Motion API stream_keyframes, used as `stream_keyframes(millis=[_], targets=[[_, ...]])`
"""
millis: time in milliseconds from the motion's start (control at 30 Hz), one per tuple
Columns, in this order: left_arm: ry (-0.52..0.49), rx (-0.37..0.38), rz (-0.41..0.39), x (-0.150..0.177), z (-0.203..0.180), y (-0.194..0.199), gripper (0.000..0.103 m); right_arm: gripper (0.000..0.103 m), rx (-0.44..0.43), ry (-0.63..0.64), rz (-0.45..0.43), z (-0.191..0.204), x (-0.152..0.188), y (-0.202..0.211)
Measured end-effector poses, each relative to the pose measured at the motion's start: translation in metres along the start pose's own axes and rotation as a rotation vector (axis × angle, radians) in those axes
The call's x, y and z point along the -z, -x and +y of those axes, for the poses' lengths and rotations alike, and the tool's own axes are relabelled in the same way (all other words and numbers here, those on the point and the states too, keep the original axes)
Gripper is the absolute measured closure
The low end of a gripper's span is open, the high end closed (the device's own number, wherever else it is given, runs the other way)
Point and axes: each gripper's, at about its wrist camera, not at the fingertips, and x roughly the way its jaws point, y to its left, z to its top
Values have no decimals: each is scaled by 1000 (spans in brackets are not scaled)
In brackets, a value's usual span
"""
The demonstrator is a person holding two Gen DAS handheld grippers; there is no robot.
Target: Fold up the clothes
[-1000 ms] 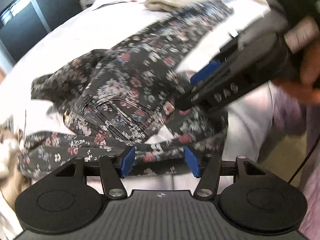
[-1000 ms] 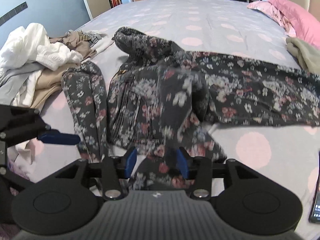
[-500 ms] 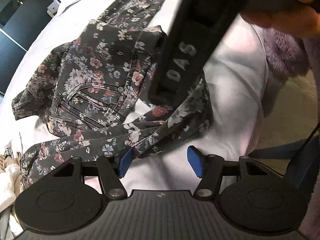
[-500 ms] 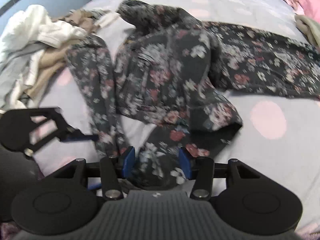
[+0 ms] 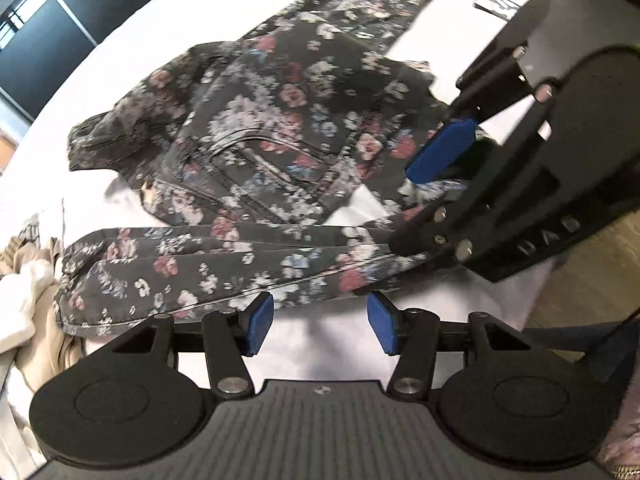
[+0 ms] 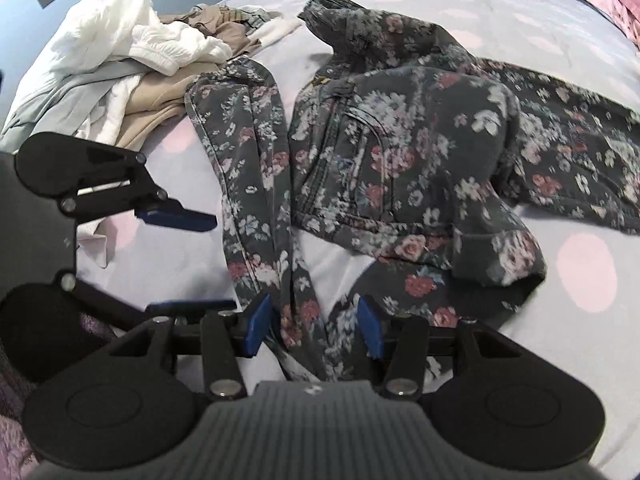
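on the bed [image 6: 500, 20], one floral trousers [image 6: 400, 152], two tools

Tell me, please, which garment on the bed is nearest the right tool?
The dark floral-print jeans: one leg runs between the right tool's blue pads. The white, grey and beige clothes pile lies farther off, upper left.

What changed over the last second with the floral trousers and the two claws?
The left claw had floral fabric between its pads a second ago; now only bare sheet lies between them, its jaws having just been closing, the trouser leg just beyond. The floral trousers went from lifted and draped to bunched on the bed. The right claw still has fabric between its pads. The clothes pile stayed put.
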Motion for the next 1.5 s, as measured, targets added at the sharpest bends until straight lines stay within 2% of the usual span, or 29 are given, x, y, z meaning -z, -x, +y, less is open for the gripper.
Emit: stream_keyframes(millis=[167, 267, 333, 367, 467, 500, 567, 700, 800, 1000, 1133, 1233, 1333, 1367, 1400, 1433, 1500], targets=[[33, -36, 42, 2, 11, -6, 54, 55, -74, 74, -9, 18, -8, -9], [57, -53, 94, 5, 18, -13, 56, 55, -54, 112, 7, 26, -15, -24], [71, -52, 96, 7, 21, -14, 56, 57, -34, 123, 30, 28, -18, -35], [74, -53, 93, 8, 22, -13, 56, 60, -29, 125, 40, 27, -18, -40], [89, -67, 88, 8, 27, -13, 56, 84, -16, 137, 66, 27, -19, -49], [97, -77, 87, 7, 29, -12, 56, 89, -14, 150, 74, 27, -18, -49], [121, -91, 84, 6, 34, -10, 56, 93, -13, 196, 99, 28, -16, -43], [155, -97, 57, -1, 41, -2, 56, 95, -4, 290, 155, 30, -10, -29], [147, -102, 29, -6, 41, 5, 56, 95, 45, 351, 233, 20, -1, -19], [91, -92, 8, -11, 30, 7, 56, 95, 130, 414, 330, -13, 6, -1], [67, -75, -13, -13, 26, 8, 56, 96, 190, 385, 359, -40, 6, 9], [48, -56, -21, -15, 21, 8, 55, 95, 162, 344, 345, -46, 4, 13], [20, -60, -4, -16, 14, 3, 55, 90, 155, 386, 283, -32, 7, 18], [12, -62, 3, -16, 12, 1, 55, 80, 152, 400, 251, -26, 7, 21], [9, -65, 9, -16, 11, 0, 55, 65, 149, 415, 212, -20, 5, 24], [5, -68, 15, -16, 10, -2, 55, 60, 145, 431, 170, -13, 3, 26], [7, -70, 23, -17, 10, -4, 55, 58, 134, 447, 97, -3, -1, 25]])
